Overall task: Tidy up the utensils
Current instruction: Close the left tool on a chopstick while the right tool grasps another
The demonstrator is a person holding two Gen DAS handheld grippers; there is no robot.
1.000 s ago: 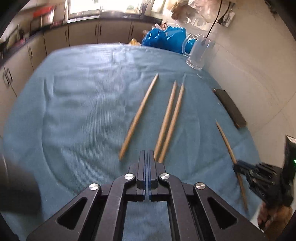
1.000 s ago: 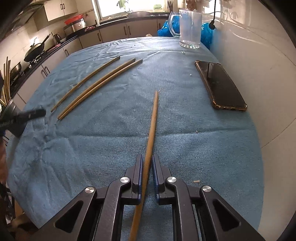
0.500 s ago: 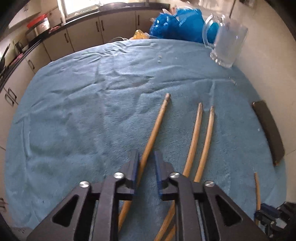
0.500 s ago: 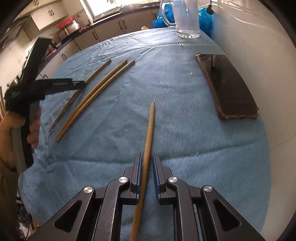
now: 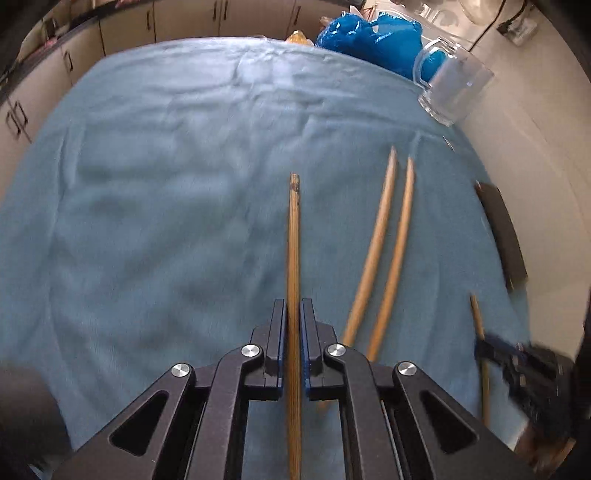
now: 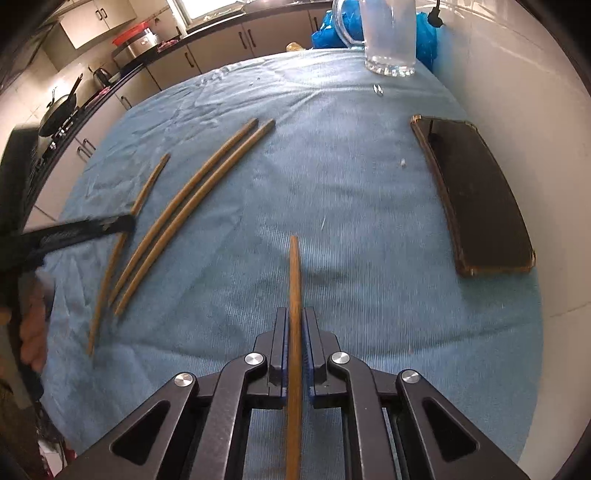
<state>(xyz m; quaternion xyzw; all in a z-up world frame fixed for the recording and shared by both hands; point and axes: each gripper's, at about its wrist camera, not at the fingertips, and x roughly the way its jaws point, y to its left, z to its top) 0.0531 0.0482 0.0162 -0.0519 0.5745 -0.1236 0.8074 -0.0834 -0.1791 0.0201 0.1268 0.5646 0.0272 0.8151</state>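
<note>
Several wooden chopsticks are on a blue cloth (image 5: 147, 184). My left gripper (image 5: 293, 310) is shut on one chopstick (image 5: 294, 240), which runs straight forward between its jaws. Two more chopsticks (image 5: 388, 240) lie side by side on the cloth just to its right. My right gripper (image 6: 294, 317) is shut on another chopstick (image 6: 294, 273), whose tip seems lifted off the cloth. The right gripper also shows at the right edge of the left wrist view (image 5: 480, 345). The left gripper shows at the left of the right wrist view (image 6: 129, 223), on its chopstick (image 6: 110, 266).
A glass mug (image 6: 388, 37) stands at the far right by the wall, with blue plastic bags (image 5: 369, 40) behind it. A dark phone (image 6: 476, 199) lies near the cloth's right edge. Kitchen cabinets (image 5: 147, 22) run beyond the table. A white wall (image 6: 517, 92) bounds the right side.
My left gripper moved forward over the leftmost chopstick and closed on it. My right gripper kept its chopstick and raised it, so the tip now looks clear of the cloth.
</note>
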